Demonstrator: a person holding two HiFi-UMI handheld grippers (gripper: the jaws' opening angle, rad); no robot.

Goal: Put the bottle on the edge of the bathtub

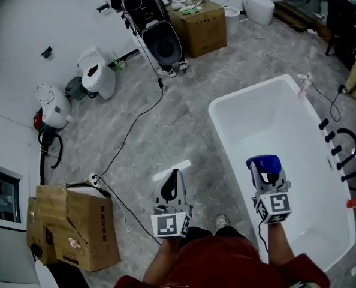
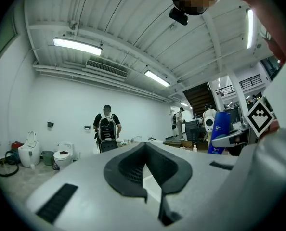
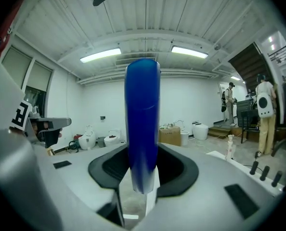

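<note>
- Carrying step: the right gripper (image 1: 267, 176) has its fingers (image 3: 181, 170) closed on the lower part of the blue bottle (image 3: 142, 119), which stands upright between them.
- In the head view the bottle hangs over the near end of the white bathtub (image 1: 219, 128), above the basin and not yet on the rim.
- The left gripper (image 1: 172, 183) hangs over the floor beside the tub, fingers together and holding nothing.
- Next move, as I judge it: shift sideways to a rim, lower the bottle until its base sits flat, then let go.
</note>
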